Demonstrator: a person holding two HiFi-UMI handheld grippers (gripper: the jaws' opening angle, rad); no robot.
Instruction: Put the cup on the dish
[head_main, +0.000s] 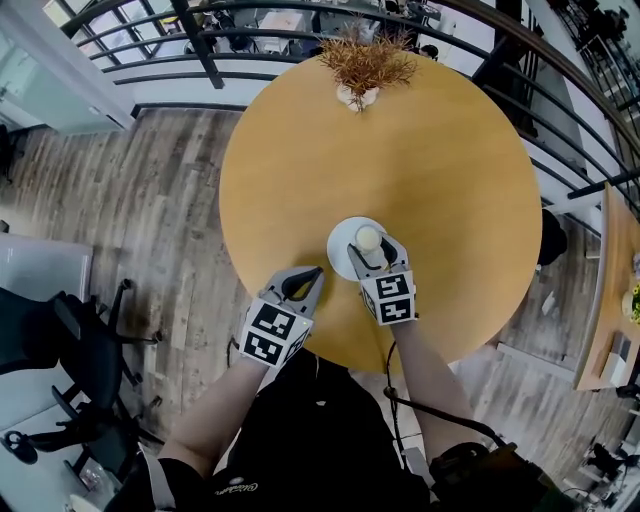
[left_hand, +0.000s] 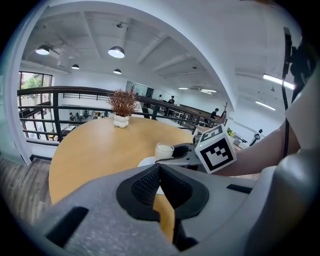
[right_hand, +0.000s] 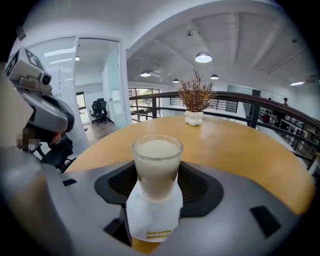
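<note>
While right gripper (head_main: 373, 246) clamps the upright cup (right_hand: 156, 165) directly above the dish (head_main: 339, 252), maybe already touching, left gripper (head_main: 316, 272) sits closed, empty.

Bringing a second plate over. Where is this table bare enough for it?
Free: the wide tabletop between the dried plant and the dish, plus both sides. Crowded: the near edge, with dish, cup, left gripper and right gripper.
</note>
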